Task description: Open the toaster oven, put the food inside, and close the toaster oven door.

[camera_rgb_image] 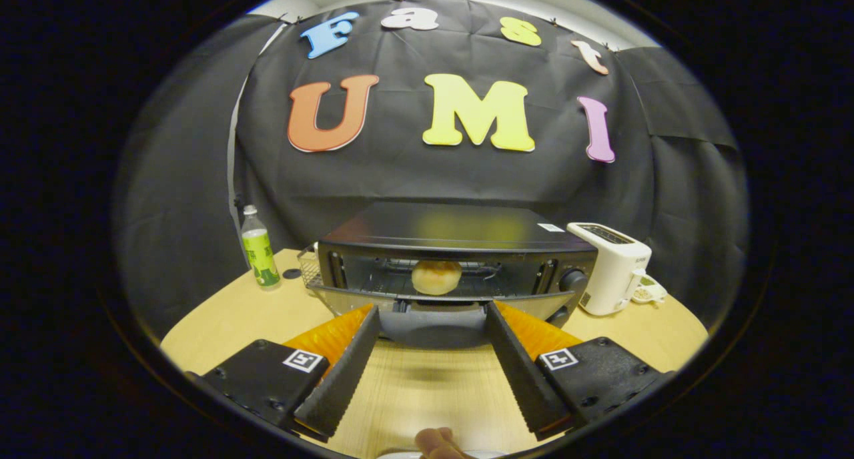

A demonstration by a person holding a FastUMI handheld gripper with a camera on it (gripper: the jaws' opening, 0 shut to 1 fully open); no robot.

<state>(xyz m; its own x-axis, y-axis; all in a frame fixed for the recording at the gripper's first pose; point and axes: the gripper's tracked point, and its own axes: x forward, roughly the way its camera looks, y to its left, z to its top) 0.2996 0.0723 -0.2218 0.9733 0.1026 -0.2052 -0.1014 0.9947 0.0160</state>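
Gripper (432,315): fingers spread wide and holding nothing; their tips sit just short of the lowered oven door, one to each side of its middle.
Toaster oven (460,229): dark box standing at the far middle of the wooden table (220,319), directly ahead of the fingers.
Door (434,303): hinged at the bottom and dropped partly forward, leaving the cavity open to view.
Food (436,277): round, pale golden bun resting on the wire rack inside the cavity, at the middle.
Food handling: judged light and soft, easily dented; already placed, so no further hold seems needed.
Door handling: judged stiff, hinged metal and glass, moderately weighty; the smooth face may slip against a finger.
Where to take hold: judged best at the door's near top edge, pushed up and back from underneath.
Task standing: judged opened and loaded; closing remains.
Bottle (259,249): green-labelled, far left of the oven, well apart.
White toaster (610,265): just right of the oven.
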